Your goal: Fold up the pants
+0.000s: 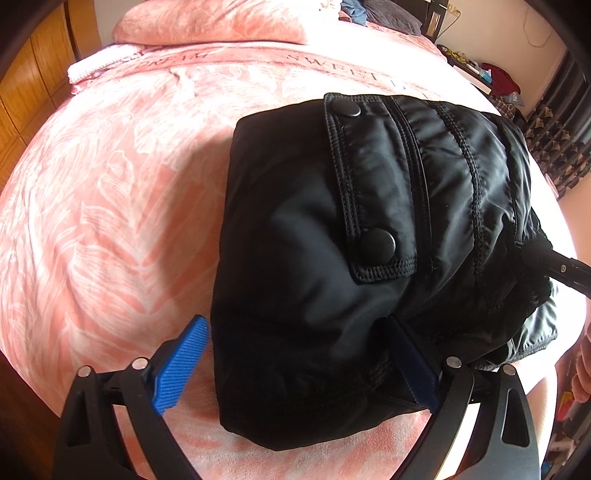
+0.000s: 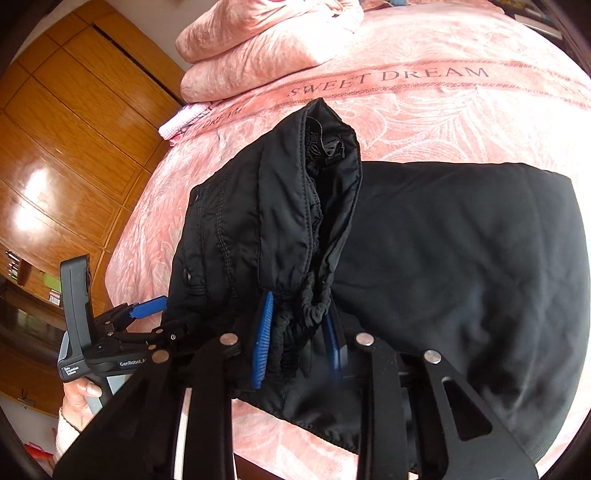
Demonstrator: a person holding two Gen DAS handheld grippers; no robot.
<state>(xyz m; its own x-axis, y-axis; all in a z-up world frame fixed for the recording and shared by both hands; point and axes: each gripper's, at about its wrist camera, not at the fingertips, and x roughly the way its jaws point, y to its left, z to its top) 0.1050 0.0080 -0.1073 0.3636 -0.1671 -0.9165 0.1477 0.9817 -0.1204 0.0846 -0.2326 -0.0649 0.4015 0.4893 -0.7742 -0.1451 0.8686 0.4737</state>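
The right gripper [image 2: 295, 341] pinches the gathered elastic waistband [image 2: 314, 308] of the black pants [image 2: 443, 266] between its blue pads [image 2: 263, 341]; the bunched band fills the narrow gap between them. Just beyond the fingertips the waist stands up in a hollow fold with a sewn label inside, and to its right the rest of the pants lies flat on the pink bedspread [image 2: 424, 99].

The left gripper [image 1: 295, 363] has its fingers spread wide. The left pad [image 1: 181, 363] stands clear of the cloth, just beside the edge of the pants [image 1: 314, 258]. The right finger [image 1: 410, 363] is dark and lies against or under the fabric; I cannot tell whether it presses on it. A folded bulk of pants sits between and beyond the two fingers, a pocket flap with two snaps [image 1: 377, 243] on top.

Further out on the bedspread [image 1: 110, 184] lie pink pillows [image 1: 221, 22], and a wooden wardrobe [image 2: 66, 147] stands to the left
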